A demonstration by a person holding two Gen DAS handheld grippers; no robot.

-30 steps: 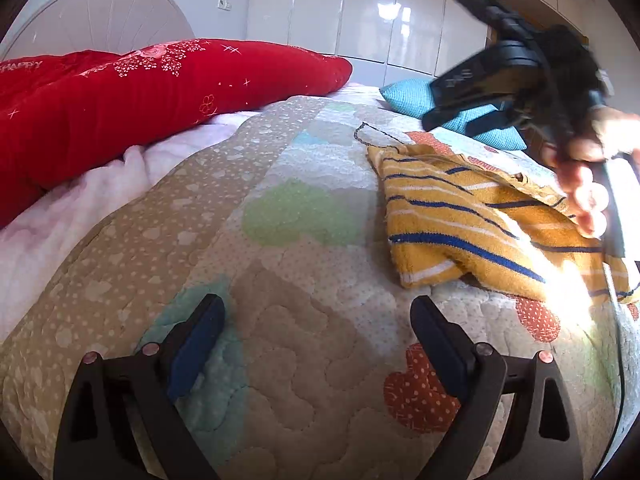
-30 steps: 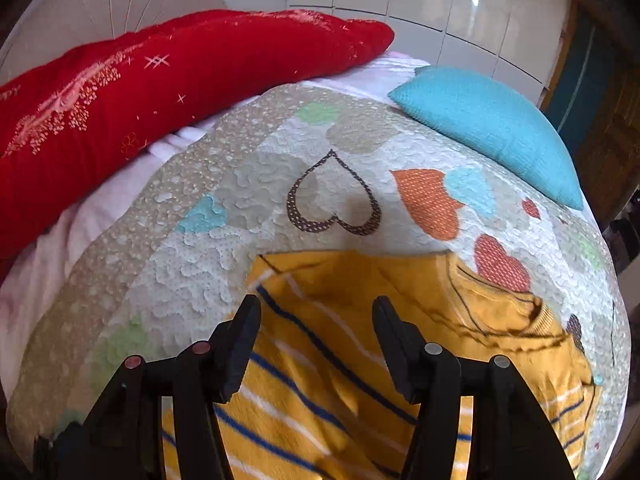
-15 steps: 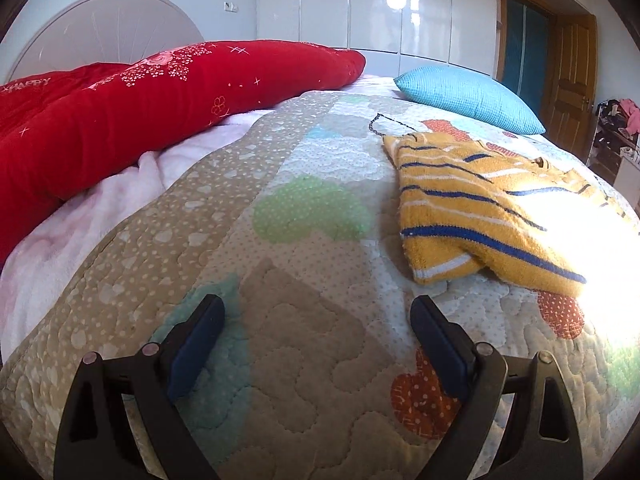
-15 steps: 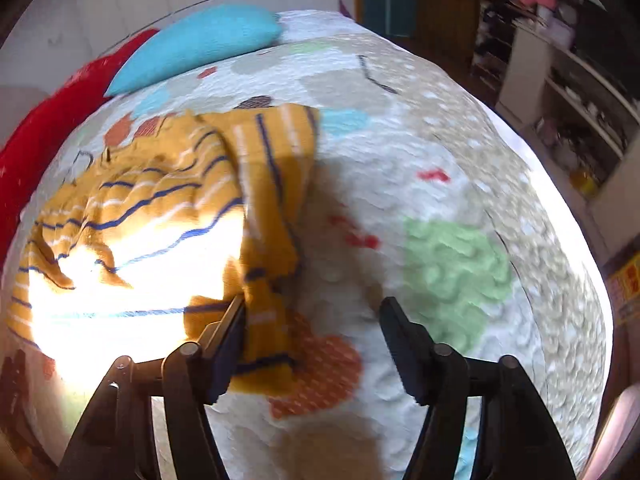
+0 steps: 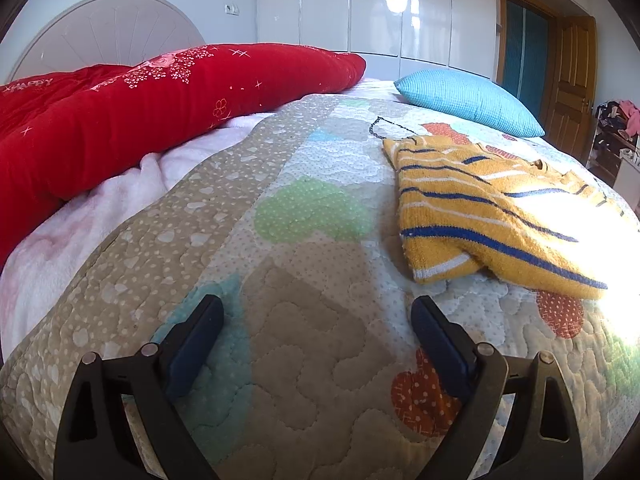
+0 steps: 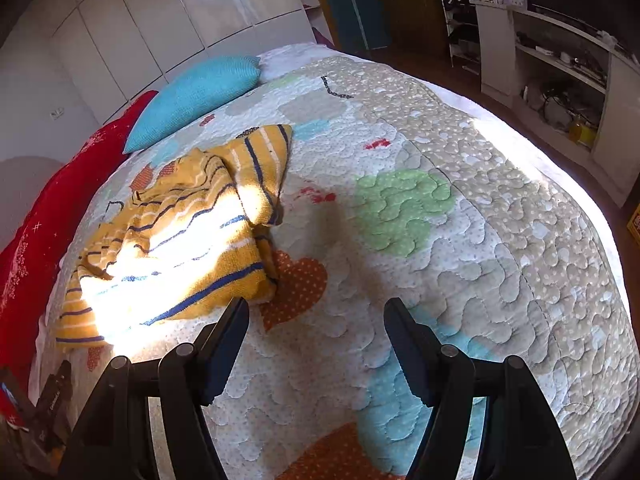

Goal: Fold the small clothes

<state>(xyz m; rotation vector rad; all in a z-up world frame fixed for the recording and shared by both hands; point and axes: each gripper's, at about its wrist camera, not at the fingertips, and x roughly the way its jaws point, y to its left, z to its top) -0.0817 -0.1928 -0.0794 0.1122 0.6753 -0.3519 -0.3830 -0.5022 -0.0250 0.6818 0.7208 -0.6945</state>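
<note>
A small yellow sweater (image 5: pixel 480 212) with blue and white stripes lies folded on the patterned quilt (image 5: pixel 280 320). In the left wrist view it sits ahead and to the right. In the right wrist view the sweater (image 6: pixel 180 236) lies ahead and to the left, partly in bright sun. My left gripper (image 5: pixel 316 312) is open and empty, low over the quilt. My right gripper (image 6: pixel 316 312) is open and empty, just right of the sweater's near corner. The left gripper also shows at the lower left edge of the right wrist view (image 6: pixel 52 404).
A red duvet (image 5: pixel 120 112) lies along the left side of the bed, and a blue pillow (image 5: pixel 468 100) sits behind the sweater. White wardrobes (image 5: pixel 380 12) stand behind the bed. Shelves (image 6: pixel 552 68) and floor lie beyond the quilt's right edge.
My right gripper has swung away from above the sweater and now faces it from the other side. The left gripper has stayed nearly still; the right hand has left its view.
</note>
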